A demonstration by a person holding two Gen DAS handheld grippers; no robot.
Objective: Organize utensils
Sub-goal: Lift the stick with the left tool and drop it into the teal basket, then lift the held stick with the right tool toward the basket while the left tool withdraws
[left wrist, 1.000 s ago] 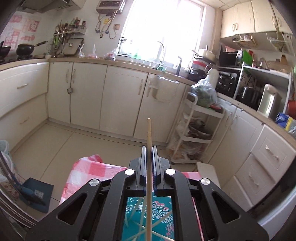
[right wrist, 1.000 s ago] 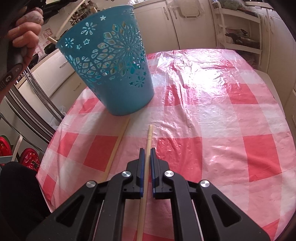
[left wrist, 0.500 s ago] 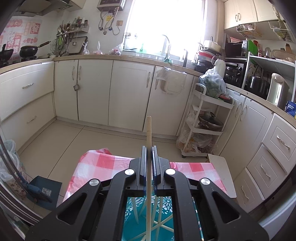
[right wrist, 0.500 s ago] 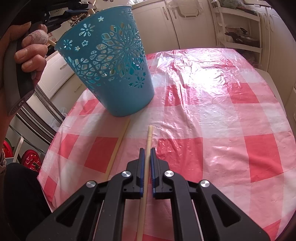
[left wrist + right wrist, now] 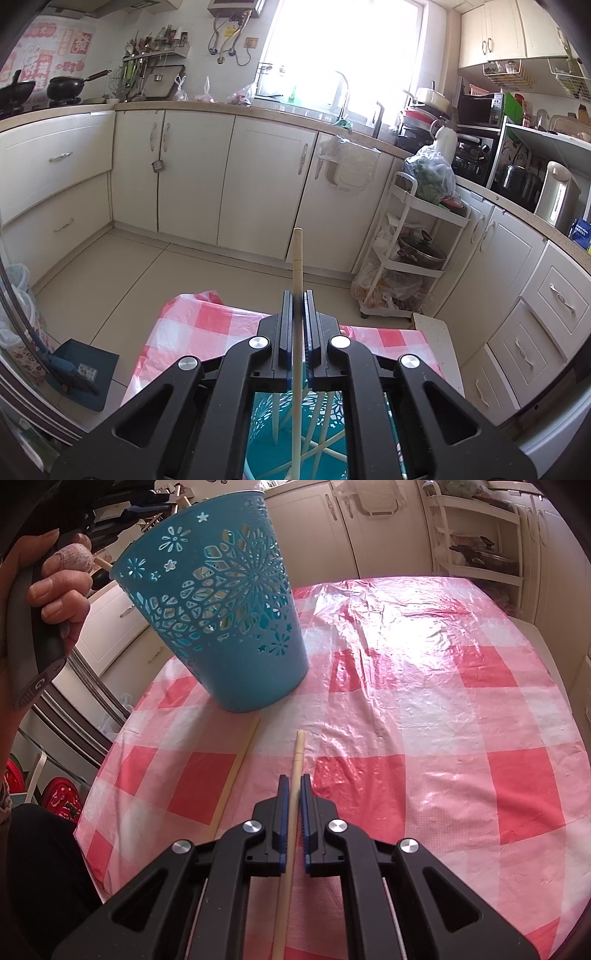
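Observation:
My left gripper (image 5: 296, 295) is shut on a pale wooden chopstick (image 5: 297, 258) that sticks out past its tips. It hangs over the open blue bin (image 5: 328, 424), where several chopsticks lie inside. In the right wrist view the same blue cut-out bin (image 5: 225, 605) stands on the red-checked tablecloth (image 5: 424, 701). The left gripper (image 5: 162, 507) shows above the bin's rim, held by a hand (image 5: 55, 583). My right gripper (image 5: 292, 781) is shut on a second chopstick (image 5: 297, 753) just above the cloth. Another chopstick (image 5: 236, 771) lies loose on the cloth to its left.
Cream kitchen cabinets (image 5: 192, 177) run along the far wall under a bright window. A white trolley (image 5: 406, 258) with a pot and bags stands on the right past the table. A dustpan (image 5: 85, 373) lies on the floor at the left.
The left gripper has sunk a little with its chopstick, so more of the tablecloth and the bin's inside shows below it. The right gripper has kept still.

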